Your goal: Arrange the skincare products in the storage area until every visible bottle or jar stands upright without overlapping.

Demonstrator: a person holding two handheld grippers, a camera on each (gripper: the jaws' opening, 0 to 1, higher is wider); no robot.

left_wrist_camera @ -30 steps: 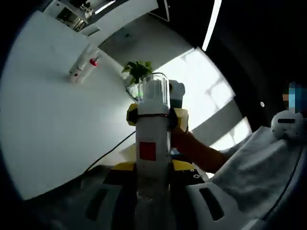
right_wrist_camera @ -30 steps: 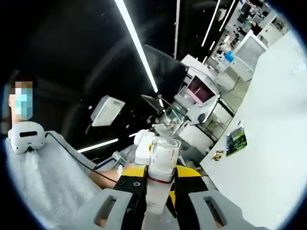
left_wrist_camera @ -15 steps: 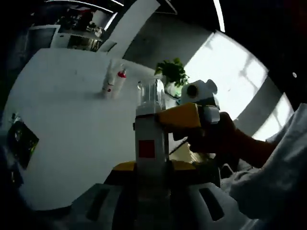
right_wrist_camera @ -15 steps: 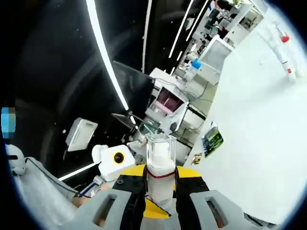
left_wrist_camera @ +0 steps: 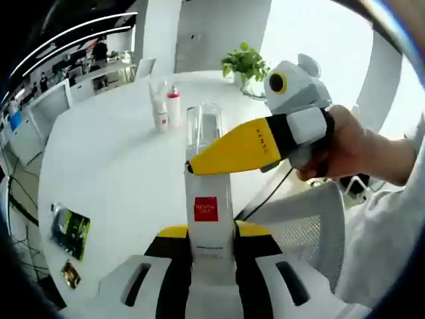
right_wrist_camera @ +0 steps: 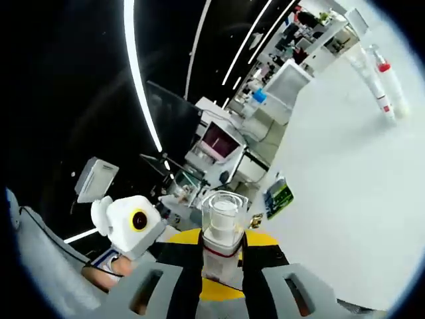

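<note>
— Looking along the left gripper (left_wrist_camera: 212, 199), what is it pinching?

— A white pump bottle (left_wrist_camera: 213, 206) with a clear cap and a red square label. Its lower body sits between the jaws, which are pressed against its sides, and it stands straight up along them above the white round table (left_wrist_camera: 113, 179).

— And the yellow thing crossing it?

— That is the right gripper (left_wrist_camera: 199, 163), coming in from the right of the left gripper view with a person's hand (left_wrist_camera: 348, 143) around its handle. Its yellow jaw lies against the bottle just under the clear cap. In the right gripper view the same bottle (right_wrist_camera: 222, 239) rises between that gripper's (right_wrist_camera: 222, 256) jaws, which close on its neck, so both tools grip one bottle.

— Where are the other skincare products?

— Far across the table, well apart from the held one: a red-capped bottle (left_wrist_camera: 173, 108) and a pale tube (left_wrist_camera: 159, 106) standing just beside each other (whether they touch, I cannot tell). They also show at the upper right of the right gripper view, the red-capped one (right_wrist_camera: 390, 90) next to the tube (right_wrist_camera: 368, 76).

— Anything else on the table?

— A dark green packet (left_wrist_camera: 70, 229) near the edge, a smaller brownish item (left_wrist_camera: 69, 274) by it, and a potted plant (left_wrist_camera: 246, 63) at the far side.
</note>
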